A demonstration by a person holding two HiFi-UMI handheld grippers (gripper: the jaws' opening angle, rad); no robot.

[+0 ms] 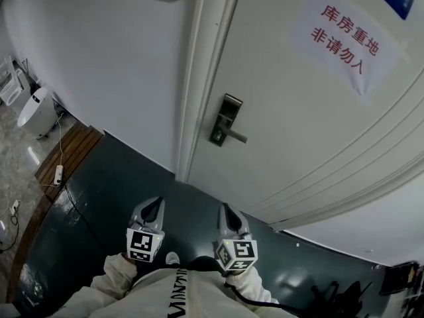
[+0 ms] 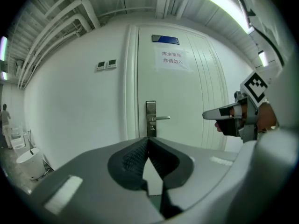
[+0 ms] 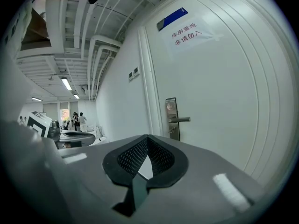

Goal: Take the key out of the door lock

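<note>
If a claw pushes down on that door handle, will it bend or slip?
The lever handle looks like rigid metal, so it probably won't bend, just swing about its pivot on the lock plate. Its smooth sheen suggests a grip might slide off.

The door (image 1: 298, 111) reads smooth, white, satin-painted. Its lock plate (image 1: 225, 119) is shiny brushed metal. Matt paper notice (image 1: 348, 40), dark glossy floor (image 1: 132, 184), boards (image 1: 69, 152) seemingly wooden. The left gripper (image 2: 148, 140) is matt grey plastic, with pads (image 2: 133, 160) black and dimpled.

Dark floor (image 1: 126, 197) bears a wooden board (image 1: 71, 152) (a cable (image 1: 59, 144) crosses it).
</note>
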